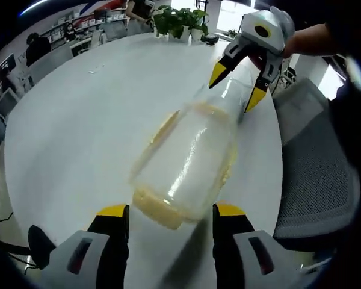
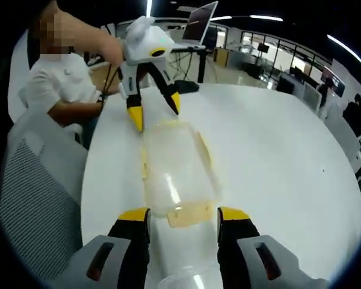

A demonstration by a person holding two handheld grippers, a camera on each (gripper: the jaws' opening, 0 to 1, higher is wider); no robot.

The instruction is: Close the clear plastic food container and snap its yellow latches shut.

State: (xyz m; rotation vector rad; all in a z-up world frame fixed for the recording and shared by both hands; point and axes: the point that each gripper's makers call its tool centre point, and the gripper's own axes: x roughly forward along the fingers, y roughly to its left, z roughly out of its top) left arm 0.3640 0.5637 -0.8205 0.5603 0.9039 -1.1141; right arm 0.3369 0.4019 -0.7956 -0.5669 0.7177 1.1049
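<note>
Container [image 1: 189, 165] between open grippers [image 1: 171, 218] [image 2: 183, 218]

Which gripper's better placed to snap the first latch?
Roughly even, slight edge to right gripper: the container's yellow latch lies flat between its open jaws. Left gripper also brackets an end.
</note>
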